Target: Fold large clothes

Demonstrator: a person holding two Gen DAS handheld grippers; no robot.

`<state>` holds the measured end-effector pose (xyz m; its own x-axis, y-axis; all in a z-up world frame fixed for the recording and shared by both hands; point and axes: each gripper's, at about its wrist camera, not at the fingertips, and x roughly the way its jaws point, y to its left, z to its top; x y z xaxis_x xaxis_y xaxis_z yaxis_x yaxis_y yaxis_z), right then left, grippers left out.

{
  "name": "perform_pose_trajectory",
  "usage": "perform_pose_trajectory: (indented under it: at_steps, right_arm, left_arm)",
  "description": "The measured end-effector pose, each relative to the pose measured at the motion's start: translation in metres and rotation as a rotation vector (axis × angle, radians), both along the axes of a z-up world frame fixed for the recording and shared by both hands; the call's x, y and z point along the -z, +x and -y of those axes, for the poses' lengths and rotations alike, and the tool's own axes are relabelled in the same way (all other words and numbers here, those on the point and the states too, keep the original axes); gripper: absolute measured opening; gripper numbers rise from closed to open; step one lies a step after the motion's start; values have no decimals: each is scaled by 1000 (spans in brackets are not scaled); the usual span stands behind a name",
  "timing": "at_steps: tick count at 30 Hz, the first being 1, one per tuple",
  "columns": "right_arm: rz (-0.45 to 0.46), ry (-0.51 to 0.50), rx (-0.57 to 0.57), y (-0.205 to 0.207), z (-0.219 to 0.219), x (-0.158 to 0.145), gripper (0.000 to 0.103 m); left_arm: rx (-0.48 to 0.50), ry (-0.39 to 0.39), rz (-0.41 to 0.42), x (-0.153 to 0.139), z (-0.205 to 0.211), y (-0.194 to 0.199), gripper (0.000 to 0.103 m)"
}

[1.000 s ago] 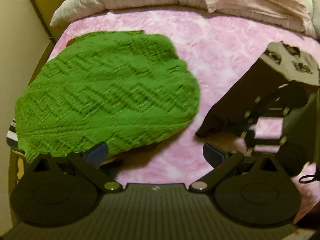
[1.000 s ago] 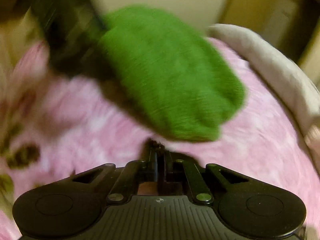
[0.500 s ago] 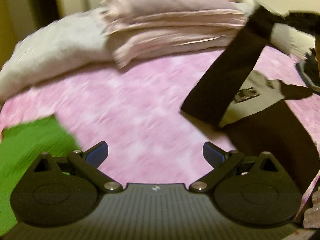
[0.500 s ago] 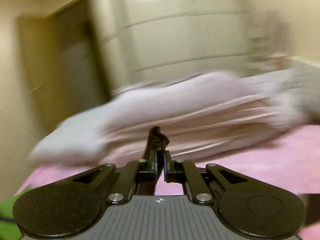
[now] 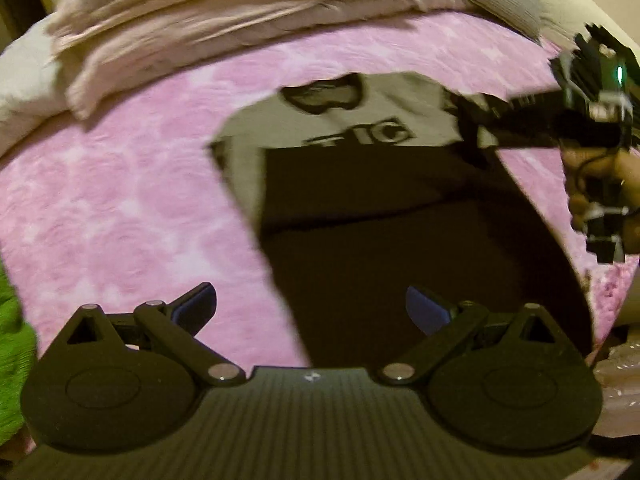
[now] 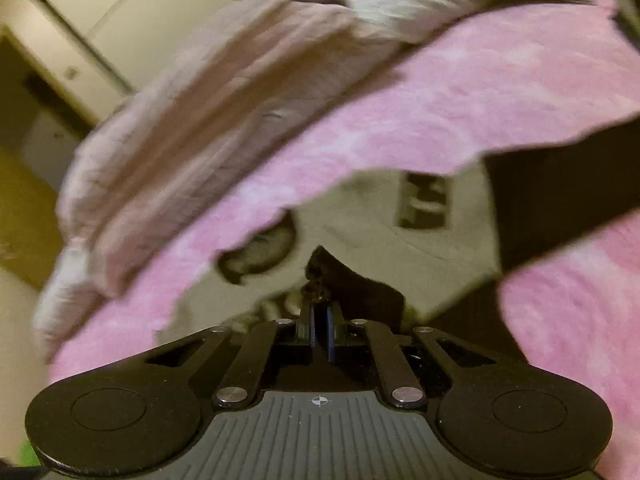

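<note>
Spread wide are the jaws of the left gripper (image 5: 311, 309), held over the near hem of a black and grey shirt (image 5: 400, 216). Pressed together are the jaws of the right gripper (image 6: 319, 314), with a dark fold of that shirt pinched between them. The shirt is laid on a pink blanket (image 5: 120, 184), collar towards the far side. A green sweater (image 5: 12, 340) is seen at the left edge. Folded bedding (image 5: 208, 12) is stacked beyond.

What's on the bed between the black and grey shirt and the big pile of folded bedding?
Nothing but bare pink blanket. In the left wrist view, that strip runs between the shirt and the folded bedding, with nothing lying on it.
</note>
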<state>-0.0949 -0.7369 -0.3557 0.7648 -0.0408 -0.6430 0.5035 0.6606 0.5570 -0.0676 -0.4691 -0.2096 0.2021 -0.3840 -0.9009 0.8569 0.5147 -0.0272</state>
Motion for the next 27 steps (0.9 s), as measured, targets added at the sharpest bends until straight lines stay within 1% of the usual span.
perform_pose_trajectory:
  at_steps: [2,3,4,5,7,9,11,13,16,17,18,19,20,21,23,24,25,26,27]
  right_arm:
    - [97,-29,-57,-6,16,-24,2]
    - [130,-38,-66,-11,26,-29,2]
    - [144,-34,-66,-19,35,-29,2]
    - [121,-22,-59,-26,47,-18,2]
    - [27,-4,-21,-34,62,9,2]
    - [-46,65,4,-45,77,38,2]
    - [-71,112,18,-55,85,53,2]
    - [-75,132,4,-59,87,59,2]
    - [-101,115,13,-65,85,59,16]
    - [-111,111,26,-68,85,59,30]
    - [-121,106,37,-71,84,59,37]
    - [-130,98,47,-74,82,57,46]
    - [-130,91,60,-78,80,56,48]
    - [-130,88,68,-83,79,50,48]
    - [-135,67,76,-85,73,46,49]
    - [-137,53,72,-84,70,44,49]
    - [-138,37,64,-81,66,42,49]
    - [-139,23,51,-78,61,41,49]
    - [-142,13,43,-74,55,40,49]
  left_arm:
    - [30,-4,-6,0,23,-17,99]
    - [50,-3,-6,1,36,-24,99]
    - [65,-1,-6,2,48,-29,99]
    - [80,-3,-5,4,61,-34,99]
    - [104,1,-11,7,82,-42,99]
    - [137,6,-13,11,101,-51,99]
    - [166,17,-13,17,115,-57,99]
    - [190,30,-1,25,124,-57,99]
    - [206,77,55,41,132,-47,99]
    - [208,99,86,48,132,-41,99]
    - [207,116,114,55,131,-35,99]
    - [202,134,139,62,128,-26,98]
    - [184,151,159,70,123,-15,96]
    - [152,157,168,74,116,-3,95]
    - [67,154,166,81,104,23,90]
    - [13,148,161,85,96,39,88]
    - [-31,141,151,89,89,54,85]
    - [-65,128,137,93,83,68,81]
    - [-92,111,123,98,78,82,79]
